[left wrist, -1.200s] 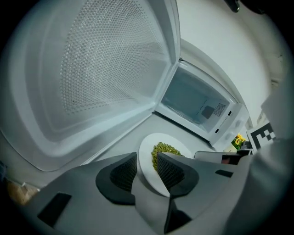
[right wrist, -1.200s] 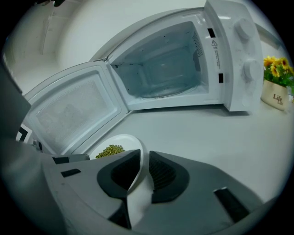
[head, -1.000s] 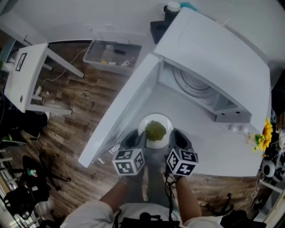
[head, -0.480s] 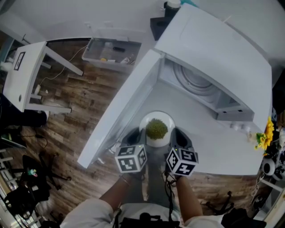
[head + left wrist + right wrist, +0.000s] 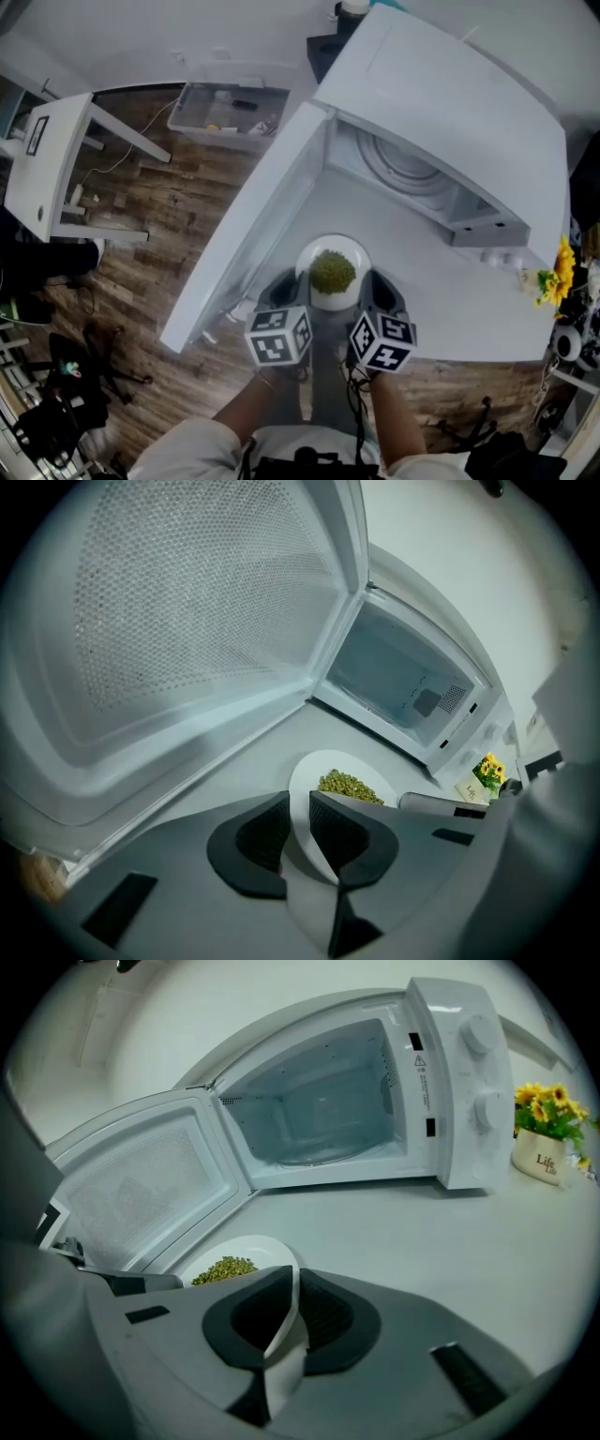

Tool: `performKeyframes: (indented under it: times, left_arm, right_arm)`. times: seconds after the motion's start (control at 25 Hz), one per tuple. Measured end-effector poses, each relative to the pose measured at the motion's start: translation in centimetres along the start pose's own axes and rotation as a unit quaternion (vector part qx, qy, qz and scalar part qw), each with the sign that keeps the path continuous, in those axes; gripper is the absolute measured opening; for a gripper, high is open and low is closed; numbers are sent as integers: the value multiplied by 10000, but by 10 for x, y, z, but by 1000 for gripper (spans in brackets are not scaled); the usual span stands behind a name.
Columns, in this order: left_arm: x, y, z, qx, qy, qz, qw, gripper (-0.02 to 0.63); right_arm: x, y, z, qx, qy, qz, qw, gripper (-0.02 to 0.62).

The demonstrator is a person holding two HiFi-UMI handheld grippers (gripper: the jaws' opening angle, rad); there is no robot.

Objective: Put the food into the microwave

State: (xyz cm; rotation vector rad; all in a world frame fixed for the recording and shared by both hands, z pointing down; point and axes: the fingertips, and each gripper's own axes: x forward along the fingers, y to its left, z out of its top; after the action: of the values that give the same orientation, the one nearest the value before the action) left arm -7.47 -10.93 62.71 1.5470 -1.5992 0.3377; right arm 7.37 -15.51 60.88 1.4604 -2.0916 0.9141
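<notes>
A white plate [image 5: 349,251] with a heap of green peas [image 5: 332,272] sits on the white table in front of the open microwave [image 5: 450,112]. My left gripper [image 5: 286,289] holds the plate's left rim and my right gripper [image 5: 375,289] its right rim. In the left gripper view the jaws [image 5: 298,822] pinch the plate's [image 5: 314,775] edge. In the right gripper view the jaws [image 5: 292,1312] clamp the plate's [image 5: 258,1246] thin edge. Both grippers' jaws have just been closing on that rim. The microwave cavity [image 5: 319,1110] stands empty.
The microwave door [image 5: 253,225] swings out to the left, next to the plate. A small pot of yellow flowers [image 5: 546,1138] stands right of the microwave. On the wooden floor are a grey bin [image 5: 230,112] and a white side table [image 5: 47,159].
The left gripper's marker cube has shifted slightly inward toward the plate. The plate and the right gripper stay where they were.
</notes>
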Motion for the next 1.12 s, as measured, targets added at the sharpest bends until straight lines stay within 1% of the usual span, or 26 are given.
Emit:
performKeyframes:
  times: [0.4, 0.64, 0.88, 1.12]
  left_arm:
    - [-3, -28, 35, 219, -292, -302, 9989, 78]
    - [-4, -49, 49, 366, -363, -500, 9974, 72]
    - [-2, -71, 62, 422, -385, -746, 9956, 72]
    - [1, -88, 83, 544, -474, -878, 9935, 72]
  right_arm:
    - [-19, -10, 27, 115, -368, -178, 9991, 34]
    - [-31, -21, 51, 183, -642, -312, 9973, 34]
    - [-39, -34, 76, 298, -918, -441, 9944, 32]
    - [-45, -40, 101, 343, -1159, -504, 9914, 31]
